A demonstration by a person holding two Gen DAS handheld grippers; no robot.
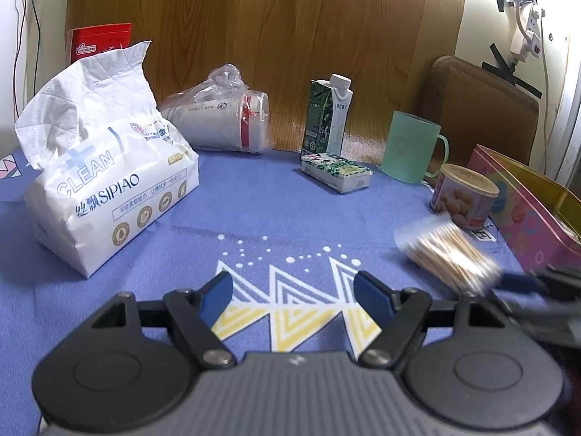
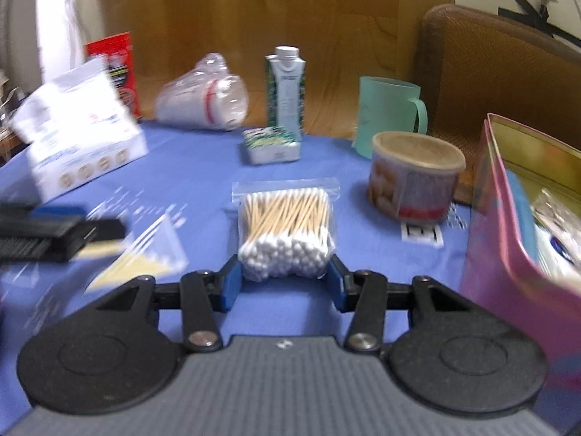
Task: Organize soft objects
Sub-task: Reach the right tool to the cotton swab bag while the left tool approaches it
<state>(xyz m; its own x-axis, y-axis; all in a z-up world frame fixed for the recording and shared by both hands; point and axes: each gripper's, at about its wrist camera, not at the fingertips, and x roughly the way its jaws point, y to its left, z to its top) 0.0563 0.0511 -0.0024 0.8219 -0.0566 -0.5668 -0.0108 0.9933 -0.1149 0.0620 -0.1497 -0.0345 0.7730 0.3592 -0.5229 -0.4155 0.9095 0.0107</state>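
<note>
My right gripper (image 2: 285,283) is shut on a clear bag of cotton swabs (image 2: 287,229), held above the blue tablecloth; the bag also shows blurred in the left wrist view (image 1: 450,254). My left gripper (image 1: 294,294) is open and empty over the cloth's triangle pattern. A white pack of soft tissues (image 1: 105,181) lies at the left, also in the right wrist view (image 2: 80,138). A small green tissue packet (image 1: 336,172) lies mid-table. The open pink tin box (image 2: 515,218) stands at the right with soft packets inside.
A bagged stack of paper cups (image 1: 218,120), a green drink carton (image 1: 328,114), a mint mug (image 1: 410,147) and a lidded snack tub (image 2: 414,178) stand along the back. A red box (image 1: 100,41) and a brown chair back (image 1: 479,112) are behind the table.
</note>
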